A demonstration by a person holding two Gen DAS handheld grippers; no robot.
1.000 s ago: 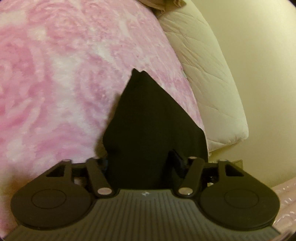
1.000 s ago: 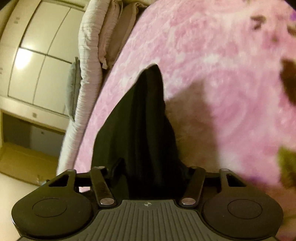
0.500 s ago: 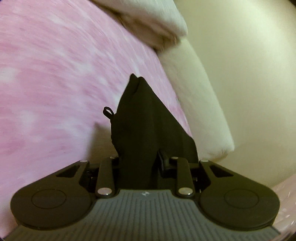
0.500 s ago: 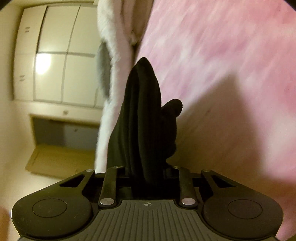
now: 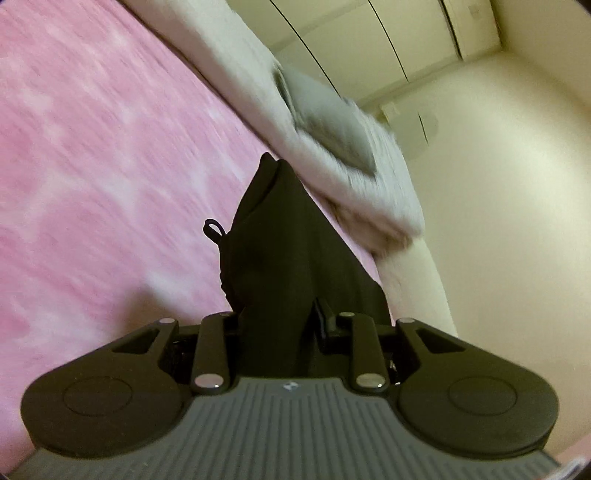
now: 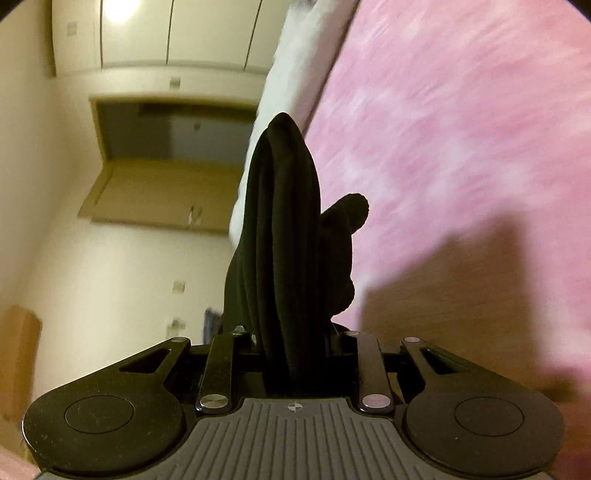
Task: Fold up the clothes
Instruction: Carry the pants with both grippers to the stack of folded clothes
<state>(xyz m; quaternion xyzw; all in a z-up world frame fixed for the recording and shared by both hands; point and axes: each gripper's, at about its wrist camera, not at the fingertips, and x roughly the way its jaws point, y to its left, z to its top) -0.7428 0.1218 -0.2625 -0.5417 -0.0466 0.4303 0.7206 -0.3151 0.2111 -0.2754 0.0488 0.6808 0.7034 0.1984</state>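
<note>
My left gripper (image 5: 280, 321) is clamped on the black garment (image 5: 284, 258), its fingers drawn in tight on a bunch of the cloth, so the pads themselves are buried in fabric. From that grip the garment runs away toward 12 o'clock and narrows to a peak, with a small loop (image 5: 213, 226) sticking out of its edge at about 10 o'clock. Beyond it, the pink blanket (image 5: 103, 166) fills everything from 7 round to 11 o'clock, smeared by motion blur. At 1 o'clock a pale quilt (image 5: 369, 162) lies along the blanket's edge with a grey cushion (image 5: 332, 129) on it, and past that, from 1 to 4 o'clock, there is cream wall and cupboard doors (image 5: 406, 44). Over on my right gripper (image 6: 295, 343), same story: closed hard on the garment (image 6: 284, 229), which stands up from the grip as a thick ribbed column of folds toward 12 o'clock, with a rounded lobe of cloth poking out at 1 o'clock. The blanket (image 6: 461, 129) covers 12 to 4 o'clock here, blurred too, and a dark shadow (image 6: 461, 288) falls across it at 3 o'clock. A strip of white bedding (image 6: 291, 55) runs up at 12 o'clock, and from 8 to 11 o'clock I see the cream wall, a doorway (image 6: 173, 155) and the cupboard doors (image 6: 166, 33) with a lamp's glare on them.
</note>
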